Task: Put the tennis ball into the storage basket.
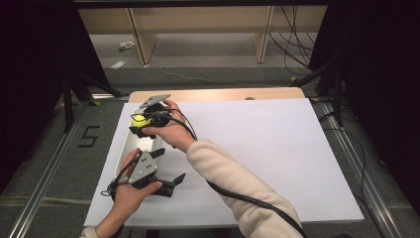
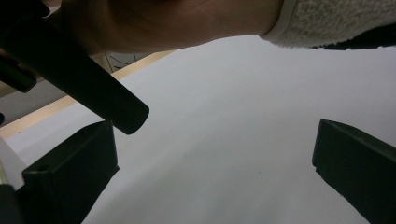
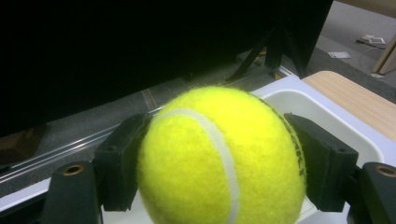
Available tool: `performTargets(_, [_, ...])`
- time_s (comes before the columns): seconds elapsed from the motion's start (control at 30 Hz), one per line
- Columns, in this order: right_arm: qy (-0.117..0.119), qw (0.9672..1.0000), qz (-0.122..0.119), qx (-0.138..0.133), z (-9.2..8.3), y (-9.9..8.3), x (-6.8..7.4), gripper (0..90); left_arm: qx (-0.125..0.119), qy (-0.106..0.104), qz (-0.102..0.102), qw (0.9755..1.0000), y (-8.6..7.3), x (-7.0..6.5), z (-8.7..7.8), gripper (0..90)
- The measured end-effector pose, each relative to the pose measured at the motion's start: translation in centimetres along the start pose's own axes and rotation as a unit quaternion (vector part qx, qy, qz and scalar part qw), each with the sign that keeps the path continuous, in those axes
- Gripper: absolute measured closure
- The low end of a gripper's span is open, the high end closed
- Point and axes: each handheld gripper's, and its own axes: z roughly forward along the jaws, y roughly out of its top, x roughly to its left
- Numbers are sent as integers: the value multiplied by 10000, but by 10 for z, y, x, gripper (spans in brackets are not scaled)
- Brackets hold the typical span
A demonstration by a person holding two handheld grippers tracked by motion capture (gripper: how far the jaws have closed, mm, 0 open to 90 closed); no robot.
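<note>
The tennis ball is clamped between the right gripper's jaws, held just above the white tray at the table's left edge. Placing it seems all that remains. The left gripper rests nearby, jaws wide apart, holding nothing.

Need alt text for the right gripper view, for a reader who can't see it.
A yellow tennis ball sits clamped between the right tool's two black jaws, close to the camera. Behind it lies a white tray on the table, with a strip of wooden table edge at right and dark floor beyond.
</note>
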Motion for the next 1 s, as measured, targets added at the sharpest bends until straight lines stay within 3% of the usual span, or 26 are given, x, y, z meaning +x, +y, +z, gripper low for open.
performTargets(1.0, [100,9999,8,101,10,-4,1,267,4,-11,21,10000,0,0,1,0])
